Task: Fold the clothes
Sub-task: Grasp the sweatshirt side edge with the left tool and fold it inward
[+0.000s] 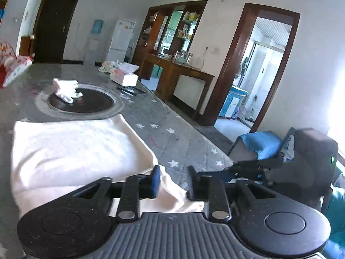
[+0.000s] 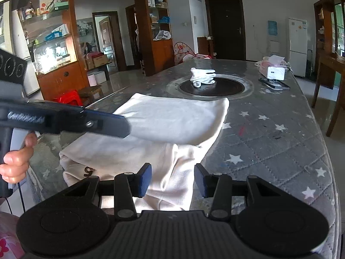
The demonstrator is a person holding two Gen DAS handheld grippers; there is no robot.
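Plainly the cream-white garment is soft and limp, light enough to lift by one edge, and it looks likely to sag and slide on itself rather than keep a crease; it lies part-folded on the grey star-print table cover, just on the near side of the dark round inset, with one loose flap trailing toward the table's near edge; that flap, or the doubled edge above it, seems the best place to pinch. The right gripper is released, jaws spread, with the flap between and beneath them; the left gripper is likewise spread, cloth lying between its pads but not pinched. White gloves rest on the inset; a tissue box sits beyond it.
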